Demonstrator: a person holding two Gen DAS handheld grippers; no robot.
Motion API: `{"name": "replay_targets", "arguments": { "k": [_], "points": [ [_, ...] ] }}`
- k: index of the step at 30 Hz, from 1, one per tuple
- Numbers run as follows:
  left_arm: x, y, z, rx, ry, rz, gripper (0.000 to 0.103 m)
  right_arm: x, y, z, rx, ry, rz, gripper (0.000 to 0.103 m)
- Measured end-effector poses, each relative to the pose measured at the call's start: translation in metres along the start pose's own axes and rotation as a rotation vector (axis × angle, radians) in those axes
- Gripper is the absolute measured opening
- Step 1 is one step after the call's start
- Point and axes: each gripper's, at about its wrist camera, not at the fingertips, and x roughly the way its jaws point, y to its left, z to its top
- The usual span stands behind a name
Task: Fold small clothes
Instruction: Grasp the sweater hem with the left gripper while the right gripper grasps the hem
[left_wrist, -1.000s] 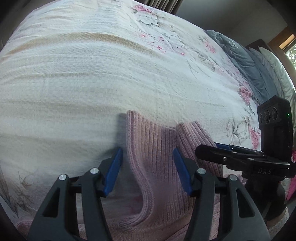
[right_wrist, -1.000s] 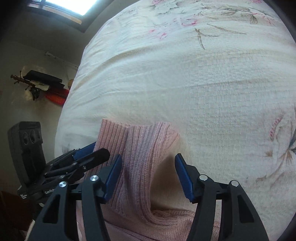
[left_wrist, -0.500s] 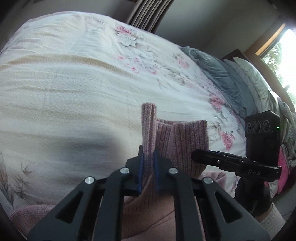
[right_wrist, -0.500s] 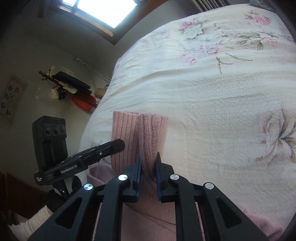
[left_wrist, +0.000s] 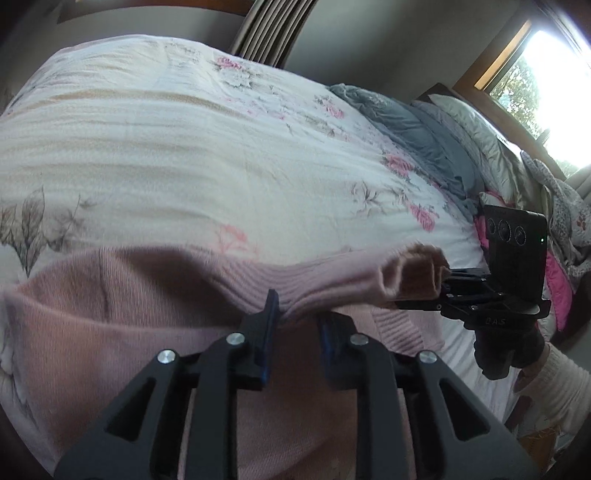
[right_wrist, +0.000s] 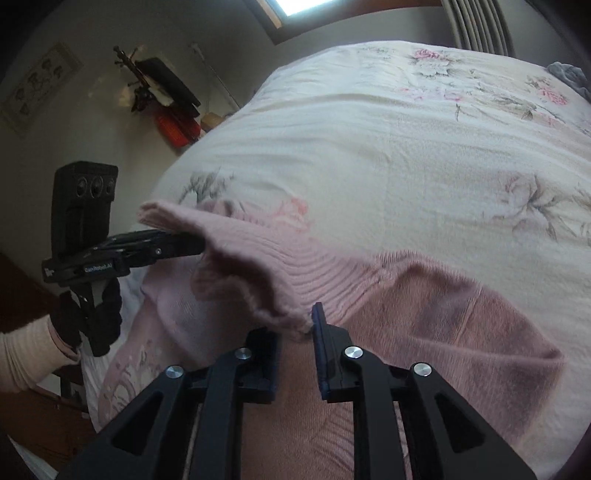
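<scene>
Partly blurred: sweater (left_wrist: 129, 295) hem hides gripper fingers (left_wrist: 267, 317).

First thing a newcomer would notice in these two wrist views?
The pink sweater, stretched across the near edge of the flowered bedspread, its ribbed band pulled up between the two tools. The left gripper and right gripper each pinch that band, jaws closed on the knit. Next, the bright window behind the pillows at far right.
</scene>
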Motion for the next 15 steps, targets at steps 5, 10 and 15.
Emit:
{"name": "replay_targets", "arguments": {
  "k": [5, 10, 15],
  "points": [
    [0.006, 0.012, -0.046, -0.022, 0.134, 0.013, 0.026, -0.001, -0.005, -0.047, 0.056, 0.081, 0.049, 0.034],
    [-0.018, 0.023, -0.055, -0.075, 0.131, -0.051, 0.034, -0.034, -0.014, -0.063, 0.176, 0.021, 0.208, 0.049],
    [-0.009, 0.032, -0.014, -0.108, 0.104, -0.012, 0.044, -0.028, -0.045, -0.031, 0.310, -0.044, 0.201, 0.054]
  ]
}}
